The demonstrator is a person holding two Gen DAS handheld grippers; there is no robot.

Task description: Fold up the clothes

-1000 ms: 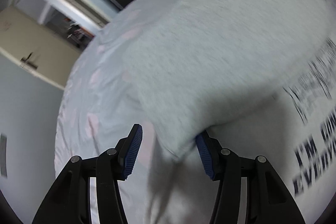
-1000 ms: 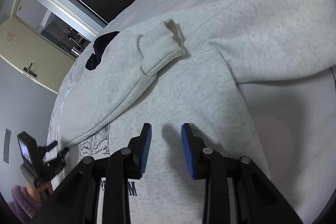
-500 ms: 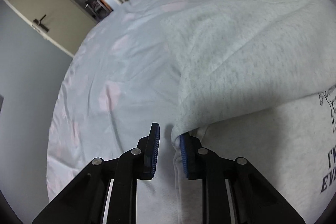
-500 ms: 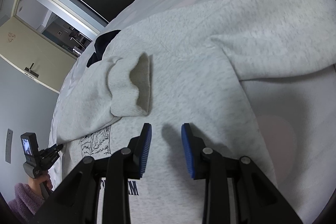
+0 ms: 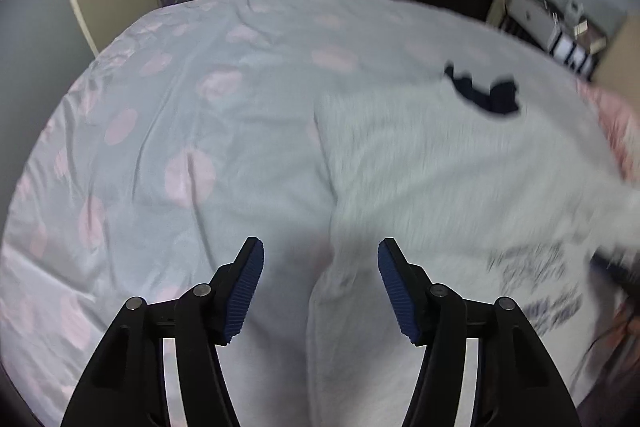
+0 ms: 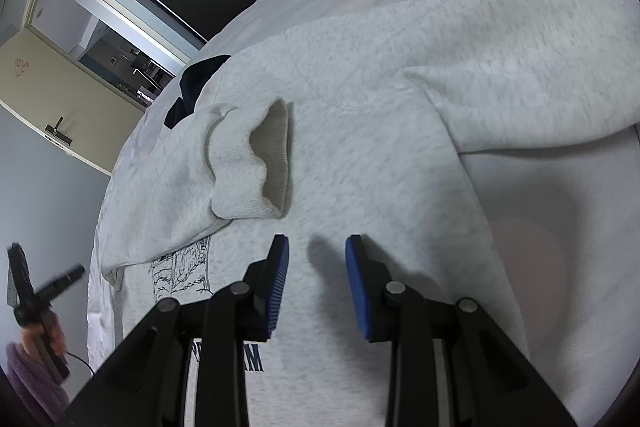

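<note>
Item: grey sweatshirt point(image 6: 372, 131), heathered fleece knit, spread flat on bed point(image 5: 168, 115) ahead of my fingers. Black print below my right gripper point(image 6: 316, 269); letters "AM" readable, rest cut off. Ribbed cuff point(image 6: 256, 163) on folded sleeve, just ahead-left of right fingers. Bedsheet pale, pink blotches. My left gripper point(image 5: 320, 287): fingers wide apart, empty, straddling sweatshirt edge. Right fingers parted, empty, over fabric.
</note>
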